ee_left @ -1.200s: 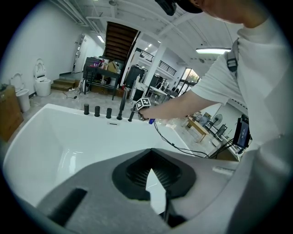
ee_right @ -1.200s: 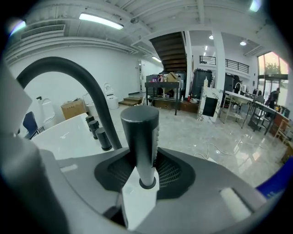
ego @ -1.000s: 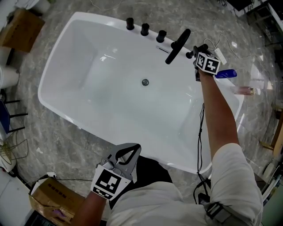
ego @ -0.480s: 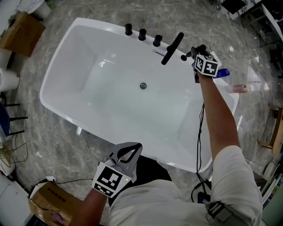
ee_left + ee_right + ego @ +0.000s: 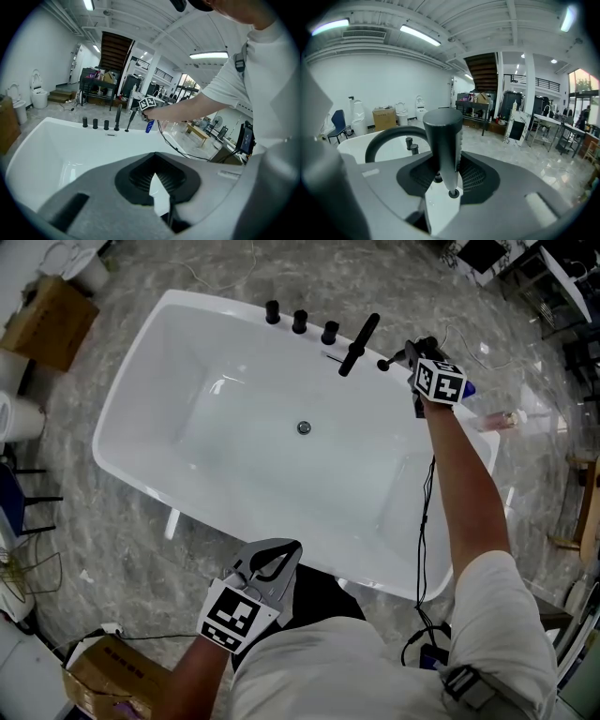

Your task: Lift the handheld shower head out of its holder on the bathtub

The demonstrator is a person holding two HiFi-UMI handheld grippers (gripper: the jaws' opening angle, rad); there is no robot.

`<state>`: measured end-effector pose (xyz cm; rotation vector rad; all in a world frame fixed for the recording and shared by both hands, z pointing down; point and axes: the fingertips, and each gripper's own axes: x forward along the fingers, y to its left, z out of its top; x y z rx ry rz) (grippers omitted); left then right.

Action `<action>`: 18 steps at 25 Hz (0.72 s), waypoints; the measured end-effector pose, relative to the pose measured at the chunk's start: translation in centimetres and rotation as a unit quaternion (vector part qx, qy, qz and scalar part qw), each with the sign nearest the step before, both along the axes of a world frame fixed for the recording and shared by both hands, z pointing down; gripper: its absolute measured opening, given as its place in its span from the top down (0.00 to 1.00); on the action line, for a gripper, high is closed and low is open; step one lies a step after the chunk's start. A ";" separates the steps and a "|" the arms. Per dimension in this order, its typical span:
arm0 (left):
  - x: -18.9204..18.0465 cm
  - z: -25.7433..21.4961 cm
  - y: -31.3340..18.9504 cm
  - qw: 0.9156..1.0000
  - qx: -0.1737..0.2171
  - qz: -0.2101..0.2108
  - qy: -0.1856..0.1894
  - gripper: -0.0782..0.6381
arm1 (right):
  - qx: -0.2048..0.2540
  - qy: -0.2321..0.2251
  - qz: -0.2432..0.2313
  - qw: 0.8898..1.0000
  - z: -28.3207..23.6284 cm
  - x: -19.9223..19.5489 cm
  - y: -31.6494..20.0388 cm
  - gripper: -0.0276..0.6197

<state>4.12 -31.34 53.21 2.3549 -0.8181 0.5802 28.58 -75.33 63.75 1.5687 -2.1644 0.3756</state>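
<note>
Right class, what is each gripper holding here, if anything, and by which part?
The right gripper holds the black shower head, jaws on either side of its cylindrical body. The left gripper holds nothing.

Right tool (image 5: pixel 409 354) gripping, arm (image 5: pixel 464 484) extended; left tool (image 5: pixel 285 552) closed.

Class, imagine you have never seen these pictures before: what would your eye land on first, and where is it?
The big white bathtub fills the middle of the head view, standing on a grey marbled floor. At its far rim the right gripper has its jaws closed on a dark shower head. The left gripper hangs empty near the person's body.
</note>
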 end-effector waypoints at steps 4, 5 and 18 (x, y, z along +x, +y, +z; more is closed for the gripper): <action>-0.7 -0.7 1.4 1.000 0.007 0.002 0.000 0.88 | 0.014 0.000 -0.002 1.000 -2.7 -0.3 1.2 0.73; -0.9 -1.0 1.7 1.000 0.009 0.002 0.000 0.88 | 0.018 0.000 -0.003 1.000 -3.4 -0.4 1.5 0.73; -3.1 -3.9 5.6 0.999 0.044 0.013 0.002 0.88 | 0.066 0.005 -0.017 0.998 -12.2 -2.0 6.3 0.73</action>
